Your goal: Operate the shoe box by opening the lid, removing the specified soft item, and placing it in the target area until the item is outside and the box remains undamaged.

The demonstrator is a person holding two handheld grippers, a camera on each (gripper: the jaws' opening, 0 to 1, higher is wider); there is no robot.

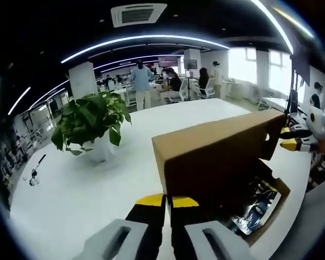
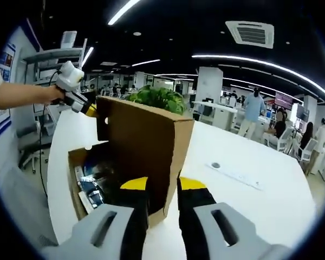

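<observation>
The shoe box (image 1: 260, 208) sits on the white tabletop (image 1: 86, 195) with its lid (image 1: 216, 154) raised upright. In the left gripper view the left gripper (image 1: 167, 203) holds the near corner of the lid, its yellow-tipped fingers (image 1: 150, 200) clenched on the cardboard edge. In the right gripper view the right gripper (image 2: 162, 185) grips the other corner of the lid (image 2: 143, 146) in the same way. Dark packed contents (image 2: 95, 181) lie inside the open box; the soft item cannot be told apart. A potted plant (image 1: 89, 122) stands further left on the tabletop.
</observation>
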